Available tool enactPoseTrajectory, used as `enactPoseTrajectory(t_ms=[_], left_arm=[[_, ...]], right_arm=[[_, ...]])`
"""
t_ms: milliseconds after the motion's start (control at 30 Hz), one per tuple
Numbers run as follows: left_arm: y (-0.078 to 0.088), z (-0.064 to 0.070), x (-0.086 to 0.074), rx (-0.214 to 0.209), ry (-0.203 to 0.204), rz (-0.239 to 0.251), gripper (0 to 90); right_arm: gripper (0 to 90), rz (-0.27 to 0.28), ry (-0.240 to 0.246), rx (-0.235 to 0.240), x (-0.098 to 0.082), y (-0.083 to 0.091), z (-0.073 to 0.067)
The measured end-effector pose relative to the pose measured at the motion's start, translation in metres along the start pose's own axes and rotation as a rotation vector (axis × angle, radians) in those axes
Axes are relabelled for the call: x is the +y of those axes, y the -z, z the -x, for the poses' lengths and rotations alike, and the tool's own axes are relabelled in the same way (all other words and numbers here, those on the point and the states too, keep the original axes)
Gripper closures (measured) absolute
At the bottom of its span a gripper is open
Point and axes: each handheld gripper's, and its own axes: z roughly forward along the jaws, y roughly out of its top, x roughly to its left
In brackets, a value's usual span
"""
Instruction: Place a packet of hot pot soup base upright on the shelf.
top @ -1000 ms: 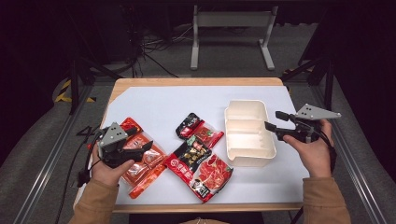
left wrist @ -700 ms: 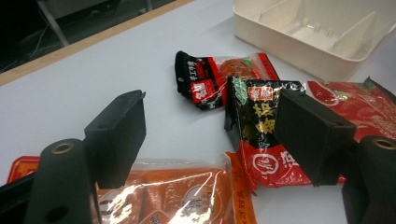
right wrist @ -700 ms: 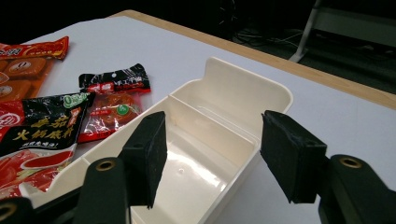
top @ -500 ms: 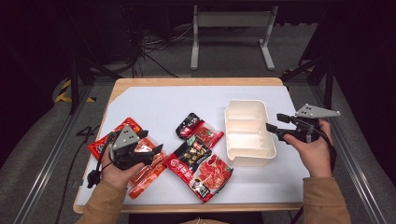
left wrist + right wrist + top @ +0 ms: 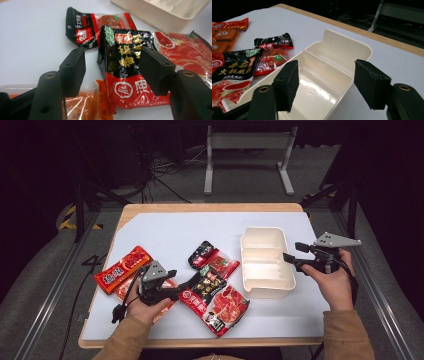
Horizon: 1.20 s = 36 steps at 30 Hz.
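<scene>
1. The left gripper (image 5: 186, 285) is lying low over the table at the left, pointing right toward the black-and-red sauce packet (image 5: 202, 287). Its jaws are standing open and have just been closing in; in the left gripper view the packet's left edge is sitting between them, and I cannot tell whether either pad is touching it.
2. That black-and-red sauce packet (image 5: 125, 62) is lying flat just ahead of the left gripper (image 5: 112, 66), partly over an orange packet (image 5: 82, 106) near the jaws and partly over the large red soup-base pouch (image 5: 190, 55) on its right.
3. The packet is carrying large yellow Chinese characters on black, a small orange-and-green badge near its top, and a white circular logo with white characters on its red lower part; I cannot read the wording reliably.
4. Farther left on the table, an orange-red snack packet (image 5: 122, 269) with white lettering is lying aslant, well apart from the jaws.
5. Behind the sauce packet, a small black-and-red clear-window packet (image 5: 97, 28) is showing white Chinese characters on a red patch.
6. The cream two-compartment box (image 5: 265, 262) is standing right of the packets, empty inside.
7. The right gripper (image 5: 289, 261) is hovering at the box's right rim with its jaws spread wide, gripping nothing; in the right gripper view the box (image 5: 332, 65) is lying just beyond the right gripper (image 5: 325, 80).
</scene>
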Motion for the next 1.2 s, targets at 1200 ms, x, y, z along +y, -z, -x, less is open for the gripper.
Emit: enactPoseTrajectory(t_ms=[1200], left_arm=[[-0.044,-0.006,-0.021,-0.073,0.062,-0.165,70.1]], right_arm=[[36.8,-0.049,0.013,0.01,-0.003,-0.014,-0.007]])
